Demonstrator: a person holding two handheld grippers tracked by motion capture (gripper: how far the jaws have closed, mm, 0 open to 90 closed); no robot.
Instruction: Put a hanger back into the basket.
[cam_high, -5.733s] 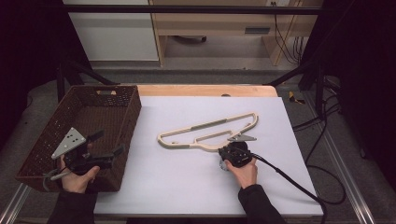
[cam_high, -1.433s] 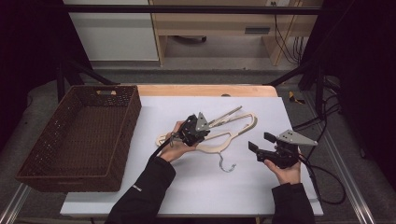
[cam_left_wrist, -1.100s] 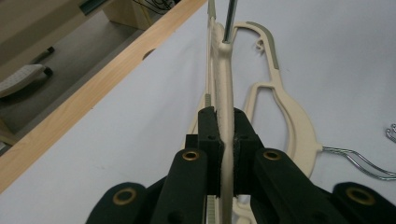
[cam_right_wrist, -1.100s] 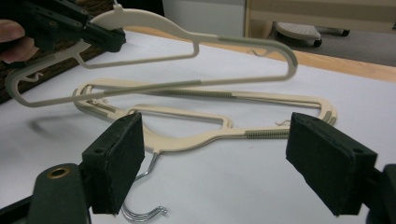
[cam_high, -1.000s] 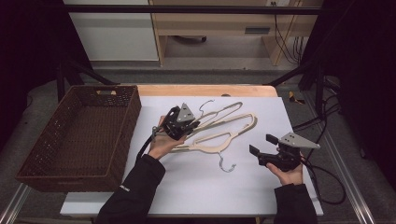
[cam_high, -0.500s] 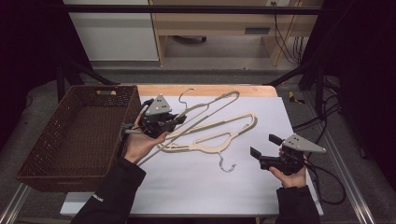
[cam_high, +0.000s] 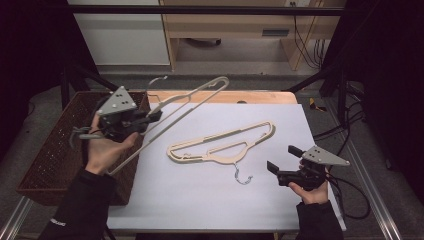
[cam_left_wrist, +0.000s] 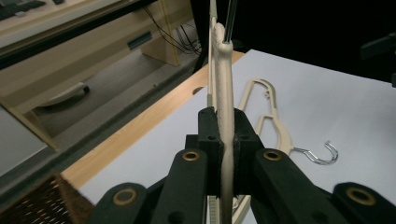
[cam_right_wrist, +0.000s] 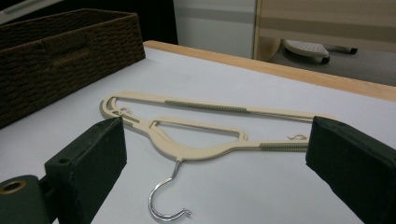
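A white-topped table (cam_high: 210, 200) with a wooden strip along its far edge carries the work. Against the table's left edge stands a dark woven basket (cam_high: 55, 155), its near corner hanging close to the table's near left corner. Wide bare surface is seen along the near edge and across the far right corner.

One cream hanger (cam_high: 175, 107) is held in the air above the far left corner, slanting from the basket's rim up toward the far edge, its metal hook uppermost. It is clamped by the left gripper (cam_high: 150, 116), whose jaws are closed tight on the hanger's flat bar, as seen edge-on in the left gripper view (cam_left_wrist: 223, 140).

A second cream hanger (cam_high: 222, 145) lies flat near the table's middle, its metal hook (cam_high: 243, 176) pointing toward the near edge, with open room on every side.

The right gripper (cam_high: 284, 162) is held near the right edge, level with that hook and apart from it. Its jaws have just been opening and stand wide, with nothing between the pads.
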